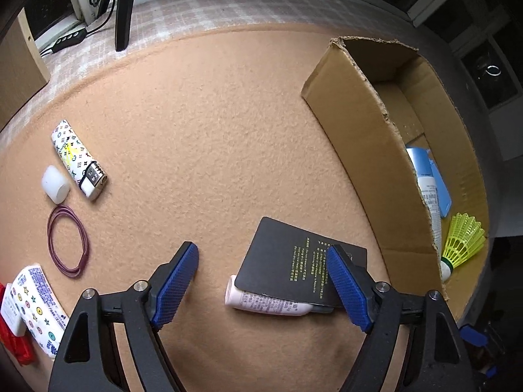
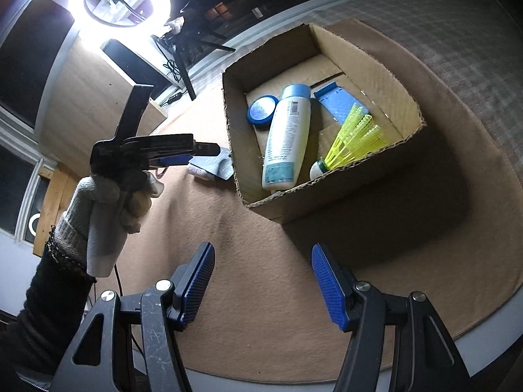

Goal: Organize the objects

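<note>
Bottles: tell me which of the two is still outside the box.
The small pink bottle, lying on the felt mat half under the black card, is outside. The larger white bottle with a blue cap lies inside the cardboard box.

A peach felt mat [image 1: 202, 137] covers the table, over a checked cloth [image 1: 202, 3] showing at the far edge. On the mat, at the left, lie a patterned lighter [image 1: 78, 160], a white cap [image 1: 55, 184] just beside it, a purple band [image 1: 68, 239] and a tissue pack [image 1: 36, 307]. Nearer the middle a black card [image 1: 294, 261] rests tilted across a pink tube [image 1: 264, 303]. At the right stands an open cardboard box [image 1: 362, 137]. A black stand leg [image 1: 123, 9] rests on the cloth.
</note>
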